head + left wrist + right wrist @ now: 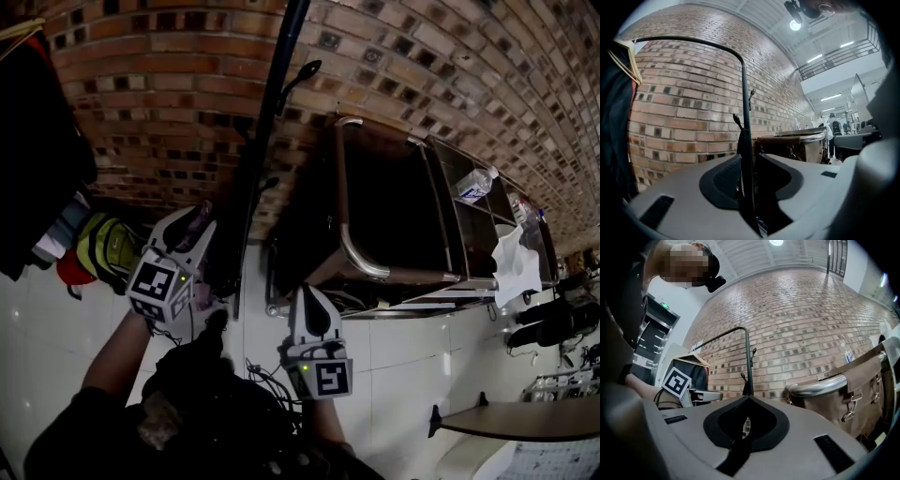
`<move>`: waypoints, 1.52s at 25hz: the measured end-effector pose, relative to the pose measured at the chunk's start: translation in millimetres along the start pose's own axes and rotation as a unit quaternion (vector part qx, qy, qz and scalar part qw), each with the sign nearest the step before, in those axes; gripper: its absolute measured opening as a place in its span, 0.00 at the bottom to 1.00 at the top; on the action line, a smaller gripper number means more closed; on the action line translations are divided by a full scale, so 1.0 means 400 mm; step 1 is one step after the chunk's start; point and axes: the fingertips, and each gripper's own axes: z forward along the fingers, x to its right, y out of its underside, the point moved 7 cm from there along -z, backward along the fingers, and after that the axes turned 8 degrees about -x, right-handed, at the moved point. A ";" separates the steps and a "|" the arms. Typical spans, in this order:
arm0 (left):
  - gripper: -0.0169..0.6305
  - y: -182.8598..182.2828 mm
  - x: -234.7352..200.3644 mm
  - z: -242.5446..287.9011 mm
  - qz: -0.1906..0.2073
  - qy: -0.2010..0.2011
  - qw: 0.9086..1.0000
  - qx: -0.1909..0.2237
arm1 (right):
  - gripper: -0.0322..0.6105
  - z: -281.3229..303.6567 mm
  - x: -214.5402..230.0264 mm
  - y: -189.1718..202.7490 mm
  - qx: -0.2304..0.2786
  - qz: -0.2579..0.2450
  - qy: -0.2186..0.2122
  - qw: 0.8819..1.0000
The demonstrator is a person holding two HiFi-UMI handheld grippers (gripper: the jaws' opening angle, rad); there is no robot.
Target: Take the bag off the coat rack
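Observation:
A black coat rack pole (pixel 269 122) rises against the brick wall, with small hooks (pixel 751 93) on it. A black bag strap (pixel 742 150) hangs down from the lower hook. My left gripper (pixel 202 217) is raised beside the pole. Its jaws stand apart with the strap (pixel 749 201) running through the gap, and the pads (pixel 726 180) are not pressing on it. My right gripper (pixel 312 292) points up just to the right. Its tips (pixel 748 400) meet, and a black strap (pixel 738 451) is pinched between its pads. The bag's body is lost in the dark mass (pixel 202 384) below both grippers.
A brown leather-sided stand with a chrome tube frame (pixel 349 225) is right of the pole. Dark clothes on a wooden hanger (pixel 621 61) and a yellow-green garment (pixel 108 246) hang at the left. A shelf with a bottle (pixel 473 184) is at the far right; the floor is white tile (pixel 403 347).

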 end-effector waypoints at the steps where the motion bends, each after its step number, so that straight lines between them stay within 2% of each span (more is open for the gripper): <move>1: 0.31 -0.001 -0.005 0.027 -0.002 0.008 1.000 -0.005 | 0.06 0.019 0.003 -0.002 -0.001 -0.001 -0.002 1.000; 4: 0.40 -0.002 -0.020 0.115 -0.004 0.032 0.999 -0.018 | 0.06 0.072 0.020 -0.002 -0.004 -0.001 -0.002 1.000; 11: 0.43 -0.026 -0.078 0.288 -0.001 0.047 0.999 -0.023 | 0.06 0.182 0.079 -0.014 -0.012 0.011 0.007 1.000; 17: 0.44 -0.021 -0.100 0.365 -0.008 0.081 0.996 -0.031 | 0.06 0.253 0.110 -0.015 -0.018 0.017 0.015 1.000; 19: 0.36 -0.020 -0.107 0.376 -0.011 0.100 0.994 -0.035 | 0.06 0.271 0.114 -0.014 -0.019 0.017 0.015 1.000; 23: 0.28 -0.026 -0.104 0.389 0.003 0.143 0.989 -0.038 | 0.06 0.296 0.123 -0.012 -0.021 0.020 0.013 0.999; 25: 0.16 -0.029 -0.093 0.389 0.017 0.158 0.987 -0.036 | 0.06 0.304 0.127 -0.011 -0.022 0.022 0.013 0.999; 27: 0.09 -0.031 -0.090 0.385 0.026 0.158 0.987 -0.035 | 0.06 0.308 0.131 -0.012 -0.023 0.023 0.014 0.999; 31: 0.08 -0.036 -0.104 0.360 -0.014 0.182 0.982 -0.037 | 0.06 0.312 0.142 -0.013 -0.023 0.022 0.019 0.999; 38: 0.08 -0.100 -0.130 0.298 -0.109 0.250 0.962 0.007 | 0.06 0.324 0.151 -0.007 -0.024 0.027 0.020 0.999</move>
